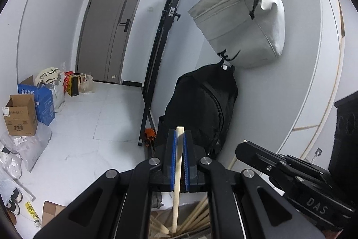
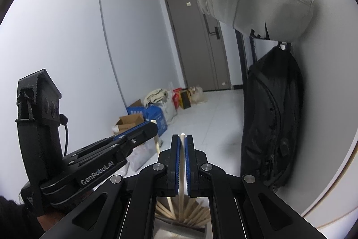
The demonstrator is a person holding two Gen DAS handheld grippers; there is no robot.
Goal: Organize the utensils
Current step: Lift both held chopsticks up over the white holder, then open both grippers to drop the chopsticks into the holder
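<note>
left fingers (image 1: 179, 138) clamped on one pale wooden chopstick (image 1: 177, 171), pretty much upright | right fingers (image 2: 182, 142) pinching another wooden chopstick (image 2: 181, 167) | loose pile of wooden chopsticks (image 2: 190, 213) right below | black backpack (image 1: 201, 109) against the wall

Chopstick bundle (image 1: 197, 221) cut off at bottom edge, its container hidden behind tongs

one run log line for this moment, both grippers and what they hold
left gripper: shut on chopstick | right gripper: shut on second chopstick | below: chopstick bundle | stage: both sticks held upright
</note>
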